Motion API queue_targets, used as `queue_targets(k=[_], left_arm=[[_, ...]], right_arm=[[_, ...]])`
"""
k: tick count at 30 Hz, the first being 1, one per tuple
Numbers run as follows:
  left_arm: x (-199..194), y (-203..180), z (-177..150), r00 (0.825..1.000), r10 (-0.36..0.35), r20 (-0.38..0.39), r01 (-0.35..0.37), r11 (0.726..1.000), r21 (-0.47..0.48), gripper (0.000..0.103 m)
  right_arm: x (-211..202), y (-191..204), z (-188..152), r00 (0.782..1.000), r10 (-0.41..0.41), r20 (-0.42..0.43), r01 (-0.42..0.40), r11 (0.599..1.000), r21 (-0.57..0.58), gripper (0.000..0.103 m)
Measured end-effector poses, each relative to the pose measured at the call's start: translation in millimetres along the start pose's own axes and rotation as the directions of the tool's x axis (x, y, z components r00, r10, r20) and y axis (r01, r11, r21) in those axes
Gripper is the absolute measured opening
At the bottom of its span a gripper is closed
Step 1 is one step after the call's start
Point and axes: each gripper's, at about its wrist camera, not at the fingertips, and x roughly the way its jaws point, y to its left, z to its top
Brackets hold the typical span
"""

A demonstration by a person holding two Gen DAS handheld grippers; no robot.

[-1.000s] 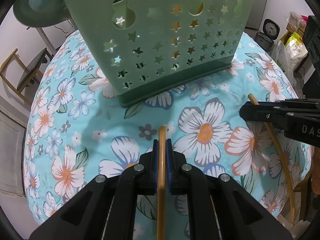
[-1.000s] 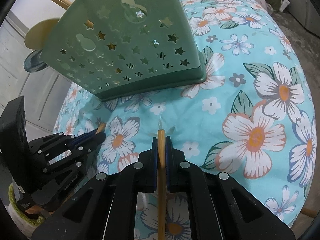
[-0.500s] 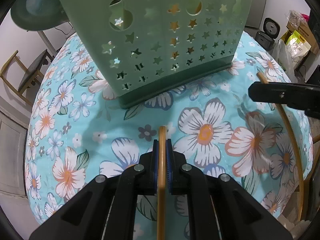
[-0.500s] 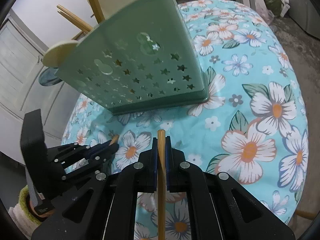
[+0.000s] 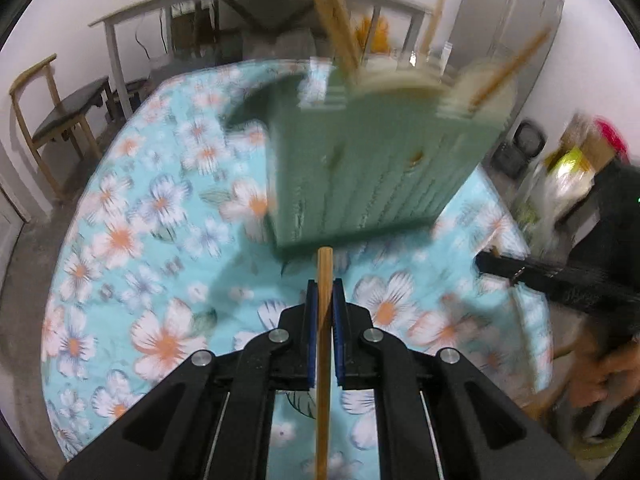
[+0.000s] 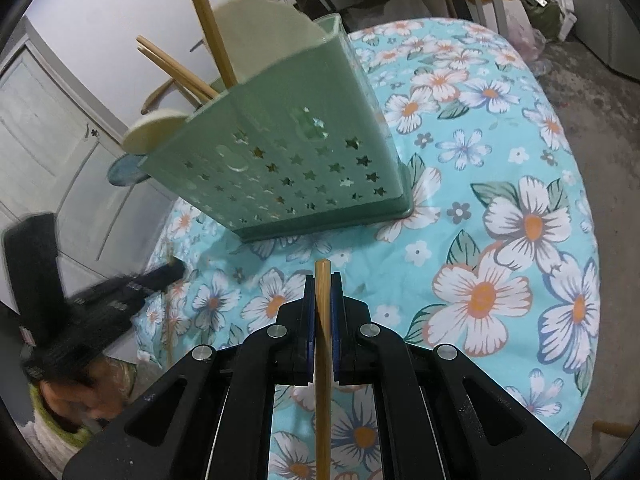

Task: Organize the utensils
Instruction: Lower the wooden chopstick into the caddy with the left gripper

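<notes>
A green utensil holder with star-shaped holes stands on the floral tablecloth; it is blurred in the left wrist view. Wooden chopsticks and pale wooden spoons stick out of its top. My left gripper is shut on a wooden chopstick, in front of the holder's base. My right gripper is shut on another wooden chopstick, also in front of the holder. The left gripper shows blurred at the left of the right wrist view, and the right gripper at the right of the left wrist view.
The round table has a turquoise flowered cloth. A wooden chair and a grey bench table stand by the far wall. A refrigerator and bags are at the right. White doors are behind the holder.
Both grippers have risen and pulled back from the holder, each still holding its chopstick. The holder's top and the utensils in it have come into view. The left wrist view is blurred by motion.
</notes>
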Motion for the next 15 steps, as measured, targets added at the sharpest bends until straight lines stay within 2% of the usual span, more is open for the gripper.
queue_targets(k=[4, 8, 12, 15], left_arm=[[-50.1, 9.2, 21.4, 0.992, -0.061, 0.108, 0.065, 0.997, -0.036, 0.006], [-97.5, 16.2, 41.8, 0.969, -0.106, 0.224, 0.122, 0.991, -0.061, 0.006], [-143.5, 12.7, 63.2, 0.927, -0.151, 0.344, 0.179, 0.982, -0.051, 0.006], [-166.6, 11.2, 80.3, 0.897, -0.178, 0.405, 0.207, 0.978, -0.029, 0.006]], right_arm=[[-12.6, -1.0, 0.1, 1.0, 0.016, 0.023, -0.016, 1.0, 0.004, 0.005], [-17.5, 1.1, 1.2, 0.999, 0.025, 0.04, -0.025, 1.0, 0.008, 0.005], [-22.5, 0.7, 2.6, 0.998, 0.029, 0.058, -0.03, 0.999, 0.015, 0.005], [-24.6, 0.1, 4.6, 0.997, 0.032, 0.069, -0.033, 0.999, 0.018, 0.005]])
